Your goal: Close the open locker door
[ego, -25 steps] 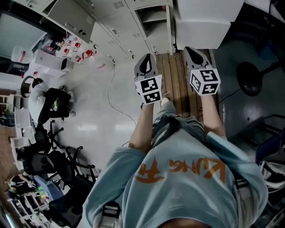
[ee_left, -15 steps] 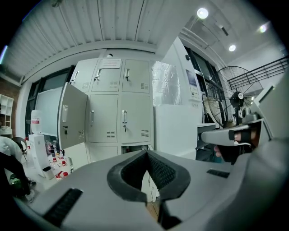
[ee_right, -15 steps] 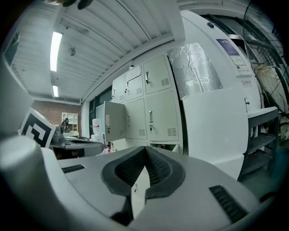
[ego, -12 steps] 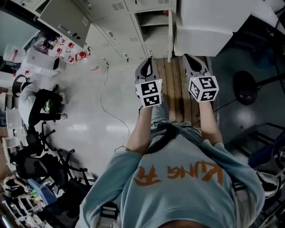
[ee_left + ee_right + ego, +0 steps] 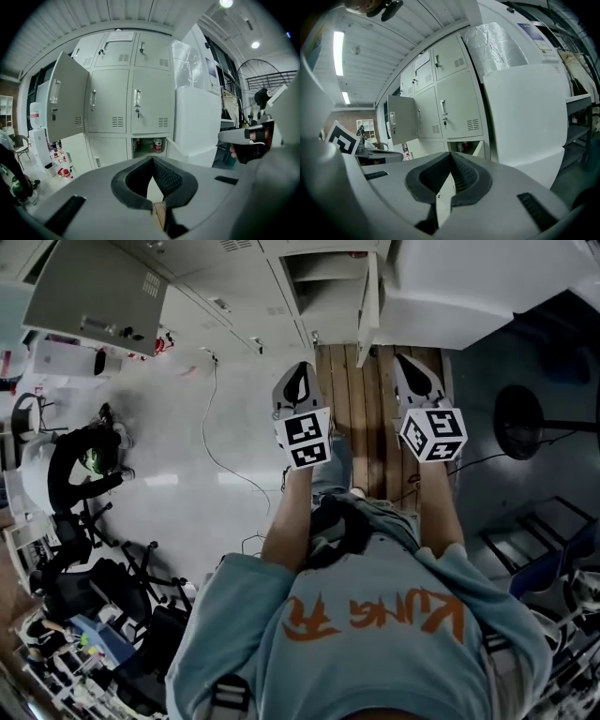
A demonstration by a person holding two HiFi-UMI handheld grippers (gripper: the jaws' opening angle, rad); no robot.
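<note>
A bank of grey lockers (image 5: 136,98) stands ahead. One middle-row door (image 5: 68,103) hangs wide open to the left, also seen as door (image 5: 94,292) and door (image 5: 402,119). A bottom compartment (image 5: 152,145) is open too, with cans inside; its small door (image 5: 368,301) swings out to the right. My left gripper (image 5: 300,376) and right gripper (image 5: 412,367) are held side by side short of the lockers, touching nothing. Both left gripper (image 5: 152,159) and right gripper (image 5: 451,154) are shut and empty.
A big white cabinet (image 5: 197,122) stands right of the lockers. Wooden boards (image 5: 370,418) lie under the grippers. A cable (image 5: 225,446) runs over the pale floor; office chairs (image 5: 84,474) crowd the left. A black stool base (image 5: 520,423) is at the right.
The person has stepped closer to the lockers, which now sit lower and larger in the head view. Both grippers stay shut and level with each other.
</note>
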